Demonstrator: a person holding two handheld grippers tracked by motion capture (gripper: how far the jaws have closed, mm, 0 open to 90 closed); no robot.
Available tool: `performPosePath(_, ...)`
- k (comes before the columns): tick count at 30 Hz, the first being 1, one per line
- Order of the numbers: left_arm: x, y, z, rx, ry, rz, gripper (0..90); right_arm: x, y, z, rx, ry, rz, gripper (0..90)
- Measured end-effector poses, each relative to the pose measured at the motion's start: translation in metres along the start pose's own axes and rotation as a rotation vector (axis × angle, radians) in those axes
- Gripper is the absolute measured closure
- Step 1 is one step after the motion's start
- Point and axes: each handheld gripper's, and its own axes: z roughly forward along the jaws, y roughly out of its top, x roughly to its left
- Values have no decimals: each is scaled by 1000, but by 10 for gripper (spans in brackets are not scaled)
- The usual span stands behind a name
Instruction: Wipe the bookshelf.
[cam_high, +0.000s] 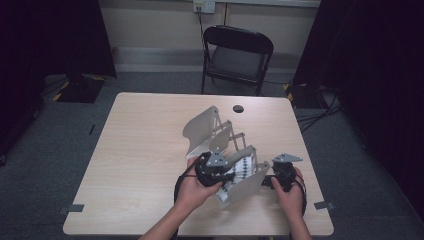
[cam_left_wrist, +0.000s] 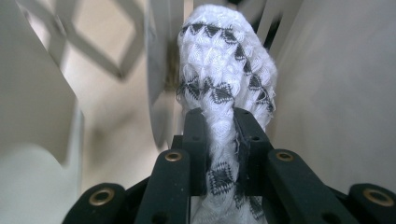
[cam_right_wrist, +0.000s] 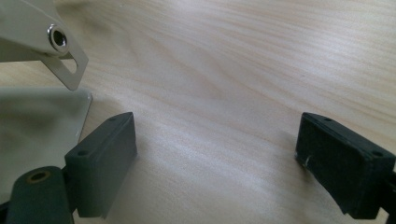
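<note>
Two grippers are in your hands at the near right part of the table (cam_high: 140, 150). Your left gripper (cam_high: 227, 176) has its jaws pinched on a white sock with black zigzag pattern (cam_left_wrist: 224, 79); in the left gripper view the fabric is squeezed between the two black pads (cam_left_wrist: 196, 140) and bulges out beyond them toward twelve o'clock. In that view, pale panels of the expanding rack (cam_high: 220, 150) stand on either side of the sock, at nine and at three o'clock, with the rack's crossed bars blurred at about eleven. In the high view the sock (cam_high: 241, 170) sits between two panels at the near end of the rack, just at three o'clock of the left gripper's body.

Your right gripper (cam_high: 270, 181) is just beside the rack's nearest panel, at four o'clock of the sock. Its jaws are spread wide with bare wood between them in the right gripper view; the left pad (cam_right_wrist: 105, 154) lies close to the edge of a rack panel (cam_right_wrist: 42, 126), and a metal bracket with a rivet (cam_right_wrist: 60, 39) hangs at ten o'clock.
</note>
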Motion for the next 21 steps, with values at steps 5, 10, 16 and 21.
performPosePath(5, -3, 21, -5, -38, -19, 21, 771, 0, 0, 0, 1, -1, 2, 117)
performPosePath(10, -4, 12, 9, -9, -42, 10, 770, 0, 0, 0, 1, -1, 3, 117)
performPosePath(16, -7, -13, 33, 54, -73, -17, 770, 0, 0, 0, 1, 0, 0, 117)
performPosePath(21, -9, -30, 48, 99, -83, -22, 769, 0, 0, 0, 1, 0, 2, 117)
